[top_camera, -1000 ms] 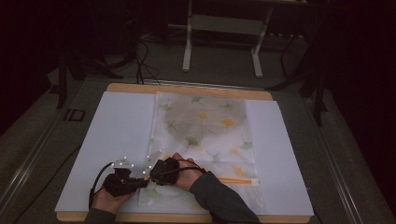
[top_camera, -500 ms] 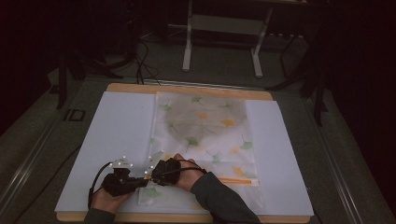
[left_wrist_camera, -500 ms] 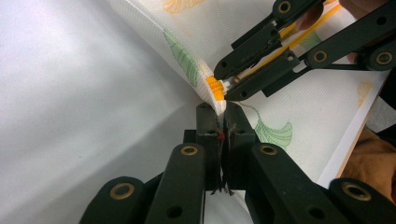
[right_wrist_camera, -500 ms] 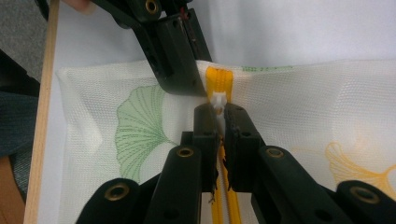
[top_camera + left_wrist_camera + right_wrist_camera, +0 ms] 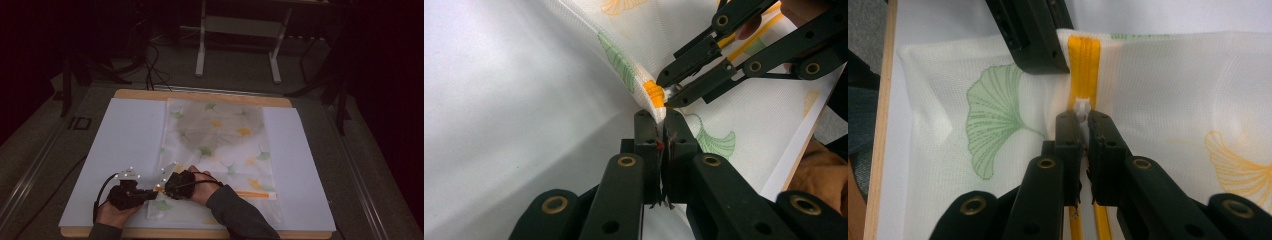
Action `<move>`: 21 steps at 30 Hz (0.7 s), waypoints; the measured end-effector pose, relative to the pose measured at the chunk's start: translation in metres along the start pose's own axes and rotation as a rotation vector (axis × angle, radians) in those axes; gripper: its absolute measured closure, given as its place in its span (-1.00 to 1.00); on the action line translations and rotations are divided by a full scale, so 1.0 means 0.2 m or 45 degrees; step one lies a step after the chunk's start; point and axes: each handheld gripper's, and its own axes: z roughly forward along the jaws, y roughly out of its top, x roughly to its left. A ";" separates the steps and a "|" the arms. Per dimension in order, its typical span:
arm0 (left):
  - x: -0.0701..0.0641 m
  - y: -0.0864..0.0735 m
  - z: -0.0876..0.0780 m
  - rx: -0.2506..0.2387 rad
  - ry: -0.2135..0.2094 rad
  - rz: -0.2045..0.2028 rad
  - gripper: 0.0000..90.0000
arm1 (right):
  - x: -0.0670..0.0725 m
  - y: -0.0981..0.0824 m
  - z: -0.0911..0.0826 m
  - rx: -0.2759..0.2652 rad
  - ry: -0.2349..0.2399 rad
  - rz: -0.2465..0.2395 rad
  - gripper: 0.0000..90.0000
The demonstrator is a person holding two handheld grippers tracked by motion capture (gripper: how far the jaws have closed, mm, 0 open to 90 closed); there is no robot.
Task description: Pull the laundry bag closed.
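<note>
Between my right gripper's [image 5: 1084, 127] fingers I grip the white zipper pull [image 5: 1082, 108]; my left gripper's [image 5: 662, 122] fingers clamp the mesh bag's [image 5: 634, 65] edge just beside it.

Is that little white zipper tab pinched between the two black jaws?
Yes, in the right gripper view the right tool has its jaws closed on the white zipper pull of the yellow zipper.

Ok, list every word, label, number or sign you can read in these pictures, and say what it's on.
None can be read.
The mesh bag carries only printed ginkgo leaves and an orange zipper, no lettering.
The dark rectangular mark on the floor left of the table is too small and dim to read.
The left gripper and right gripper bear no markings.
</note>
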 end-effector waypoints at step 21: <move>0.01 -0.01 -0.02 -0.008 0.020 0.007 0.94 | 0.01 -0.05 -0.04 0.080 -0.044 0.005 0.87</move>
